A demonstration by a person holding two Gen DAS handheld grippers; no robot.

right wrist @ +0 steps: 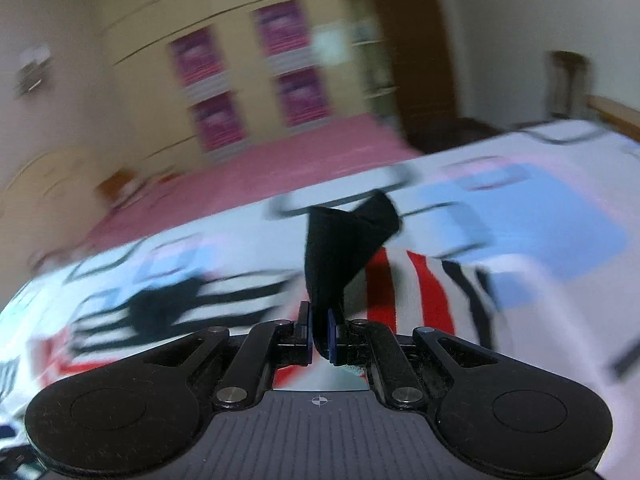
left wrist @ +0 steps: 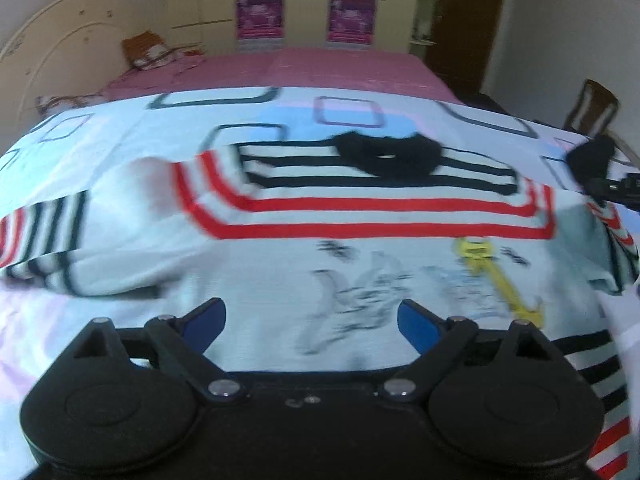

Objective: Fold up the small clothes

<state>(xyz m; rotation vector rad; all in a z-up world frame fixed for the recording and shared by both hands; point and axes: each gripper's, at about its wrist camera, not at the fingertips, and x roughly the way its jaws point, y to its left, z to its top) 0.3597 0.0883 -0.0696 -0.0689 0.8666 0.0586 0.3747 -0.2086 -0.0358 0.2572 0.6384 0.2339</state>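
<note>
A small white sweater (left wrist: 320,240) with red and black stripes, a black collar (left wrist: 386,156) and a printed front lies spread on the bed. Its left sleeve (left wrist: 52,240) lies out to the left. My left gripper (left wrist: 312,320) is open and empty just above the sweater's lower front. My right gripper (right wrist: 319,336) is shut on the black cuff (right wrist: 344,248) of the right sleeve and holds it lifted above the sweater; it also shows at the right edge of the left wrist view (left wrist: 592,168). The right wrist view is blurred.
The sweater lies on a white sheet with coloured squares (left wrist: 348,114) over a pink bedspread (left wrist: 304,68). A headboard (left wrist: 52,44) and pillows are at the far left, a wardrobe (left wrist: 304,0) behind, and a wooden chair (left wrist: 592,104) at the right.
</note>
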